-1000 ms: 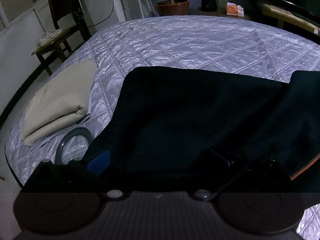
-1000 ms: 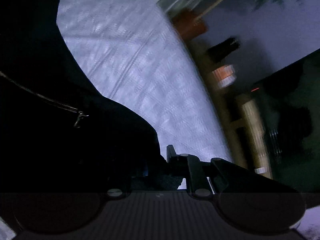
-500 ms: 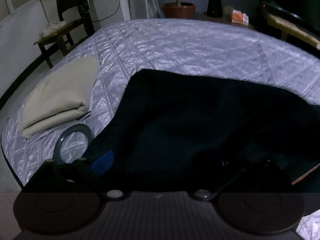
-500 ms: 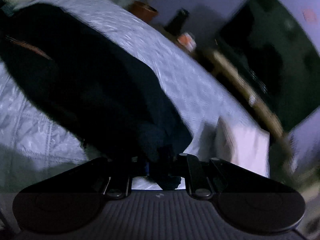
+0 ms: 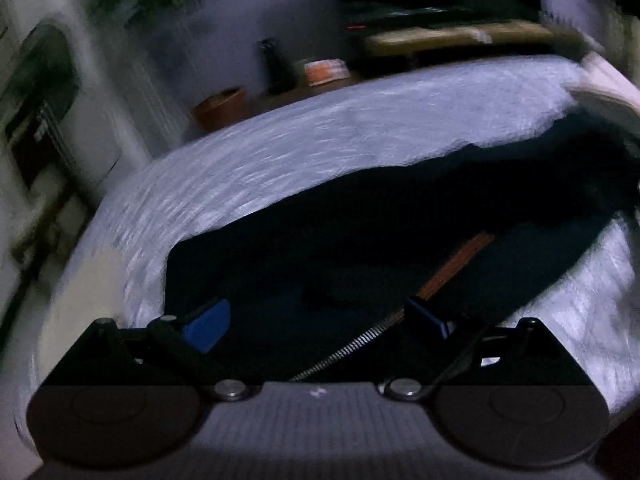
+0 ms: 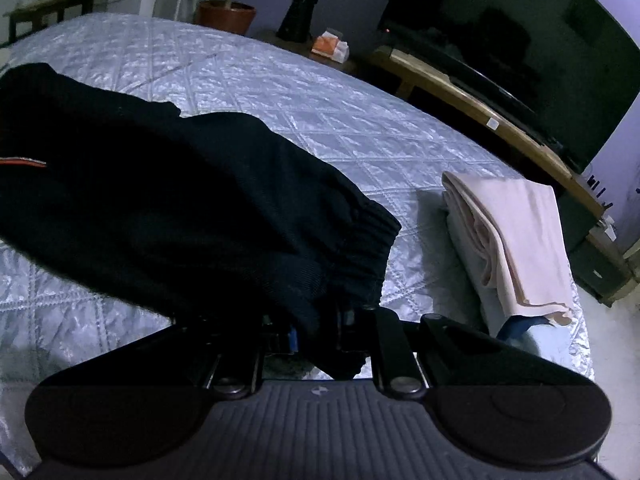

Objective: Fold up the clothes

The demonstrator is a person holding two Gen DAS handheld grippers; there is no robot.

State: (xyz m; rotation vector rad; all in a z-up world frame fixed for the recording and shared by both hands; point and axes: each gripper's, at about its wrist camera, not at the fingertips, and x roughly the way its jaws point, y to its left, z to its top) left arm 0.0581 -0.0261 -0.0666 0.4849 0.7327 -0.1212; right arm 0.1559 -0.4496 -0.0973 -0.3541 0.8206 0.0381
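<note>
Dark jacket is spread across the quilted bedspread, toward the near edge. Orange trim and a metal zipper are seen along its opening in the left wrist view, which is motion-blurred. The ribbed cuff end of the jacket is pinched in the right gripper, jaws clamped together on the cloth. The left gripper is held over the jacket with its blue-padded fingers spread wide, nothing grasped between them. A folded pale garment stack is laid near the bed's right edge, apart from the jacket. A cream cloth is glimpsed at left. A television is seen beyond the bed.
</note>
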